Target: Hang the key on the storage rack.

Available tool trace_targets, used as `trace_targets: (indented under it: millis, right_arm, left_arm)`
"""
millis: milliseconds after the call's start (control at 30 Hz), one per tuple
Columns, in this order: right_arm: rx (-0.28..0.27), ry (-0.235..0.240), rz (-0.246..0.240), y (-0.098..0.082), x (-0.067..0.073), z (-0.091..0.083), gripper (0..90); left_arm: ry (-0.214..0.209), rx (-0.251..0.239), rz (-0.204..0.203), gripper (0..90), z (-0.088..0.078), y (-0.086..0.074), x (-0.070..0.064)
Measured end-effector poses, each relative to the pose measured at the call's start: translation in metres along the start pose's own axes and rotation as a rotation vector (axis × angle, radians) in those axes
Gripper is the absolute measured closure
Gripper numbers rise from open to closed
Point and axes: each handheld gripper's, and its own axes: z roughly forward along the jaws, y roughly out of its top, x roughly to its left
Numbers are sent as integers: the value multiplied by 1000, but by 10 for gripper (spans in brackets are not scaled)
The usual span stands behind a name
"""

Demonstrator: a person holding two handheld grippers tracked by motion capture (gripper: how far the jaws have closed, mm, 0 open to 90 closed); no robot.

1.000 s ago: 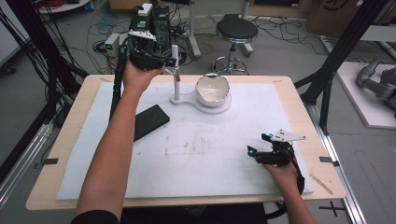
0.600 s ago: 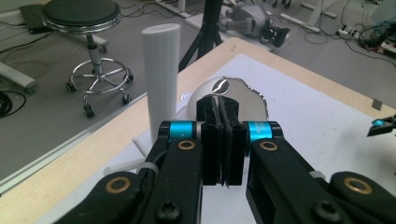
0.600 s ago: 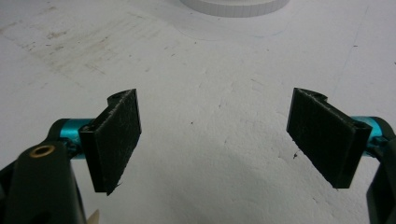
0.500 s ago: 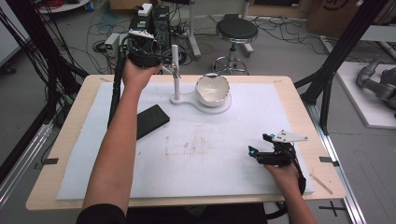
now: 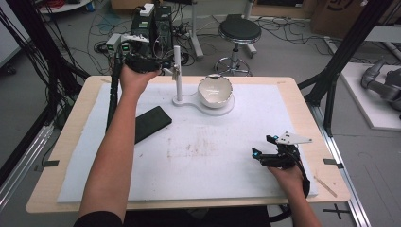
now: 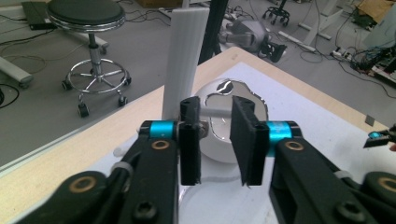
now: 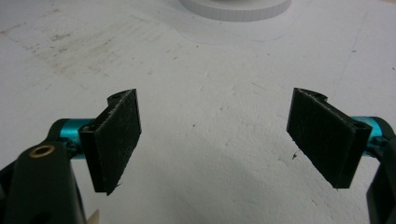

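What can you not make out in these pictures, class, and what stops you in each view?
- White post: left gripper view, top cut off by the frame edge.
- Round mirror: left gripper view, middle hidden behind the left gripper fingers.
- Black phone: high view, left end covered by the forearm.
- Round white base: right gripper view, cut by the top edge.

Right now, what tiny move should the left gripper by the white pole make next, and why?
Probably close. The left gripper sits open at the white post of the stand, and a thin white rod sticking out from that post toward the mirror seems to run between its jaws. The right gripper rests open over the bare mat.
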Motion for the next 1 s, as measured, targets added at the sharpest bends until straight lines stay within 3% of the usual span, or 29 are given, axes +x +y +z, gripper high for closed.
trace_targets:
  millis: [267, 400, 633, 1000]
  right_arm:
    - [1, -2, 6, 0, 0, 0, 182]
    - [-1, -1, 4, 0, 0, 0, 182]
    - [-8, -5, 6, 1, -1, -1, 182]
    - [-1, -11, 8, 0, -2, 1, 182]
  left_arm:
    - [-15, -17, 6, 526, -19, -14, -9]
    - [-13, -13, 49, 458, -28, -20, -20]
    - [-40, -21, 80, 391, -38, -35, -35]
    - [-50, -23, 69, 275, -45, -71, -39]
